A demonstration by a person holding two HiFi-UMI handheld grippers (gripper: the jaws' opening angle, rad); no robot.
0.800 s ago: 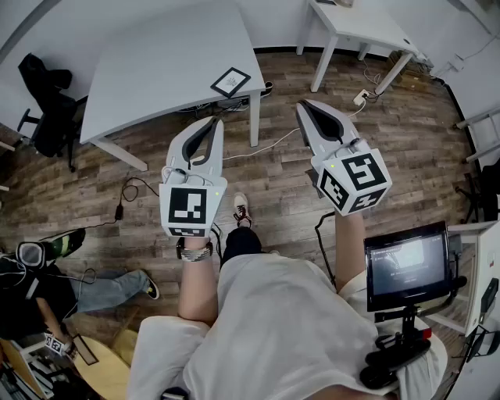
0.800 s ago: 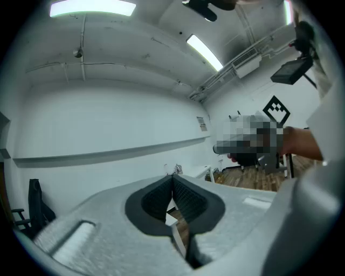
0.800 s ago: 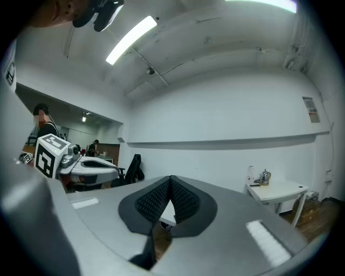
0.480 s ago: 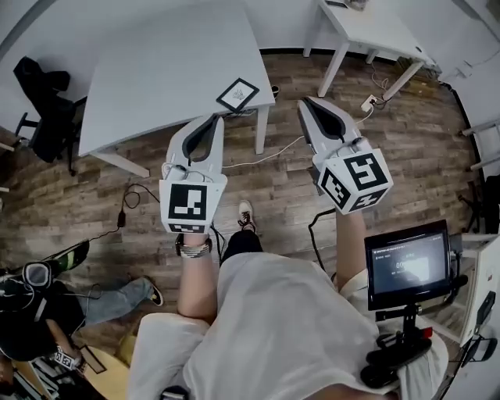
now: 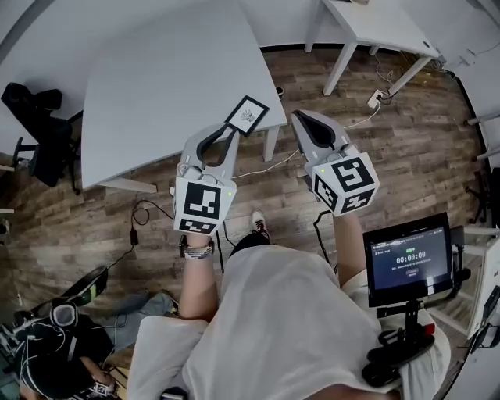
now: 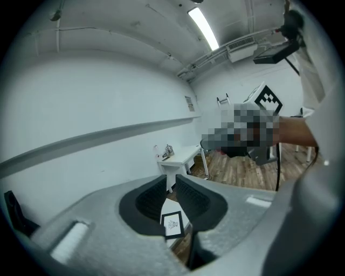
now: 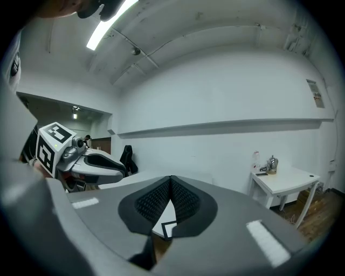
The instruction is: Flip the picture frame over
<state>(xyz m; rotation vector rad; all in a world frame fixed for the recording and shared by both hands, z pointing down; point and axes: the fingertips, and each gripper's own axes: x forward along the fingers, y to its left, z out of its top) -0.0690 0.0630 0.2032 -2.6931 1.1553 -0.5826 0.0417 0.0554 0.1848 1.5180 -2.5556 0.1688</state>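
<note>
The picture frame (image 5: 247, 116), black-edged with a white mat and a small drawing, lies face up at the near corner of the grey table (image 5: 156, 78). My left gripper (image 5: 231, 133) hovers just short of that corner, its jaws a narrow gap apart with nothing between them. In the left gripper view the frame (image 6: 172, 225) shows below the left gripper (image 6: 171, 183). My right gripper (image 5: 301, 117) hangs over the floor to the right of the frame, shut and empty. In the right gripper view the right gripper (image 7: 171, 180) has its tips touching, and part of the frame (image 7: 168, 229) shows beneath.
A white table (image 5: 375, 23) stands at the back right, and cables run across the wooden floor (image 5: 391, 141). A black chair (image 5: 39, 133) stands left of the grey table. A monitor (image 5: 408, 262) on a stand is by my right side. A person sits at lower left.
Both grippers have come closer to the grey table's corner. The left gripper's tips now sit right beside the picture frame, which appears nearer in the head view.
</note>
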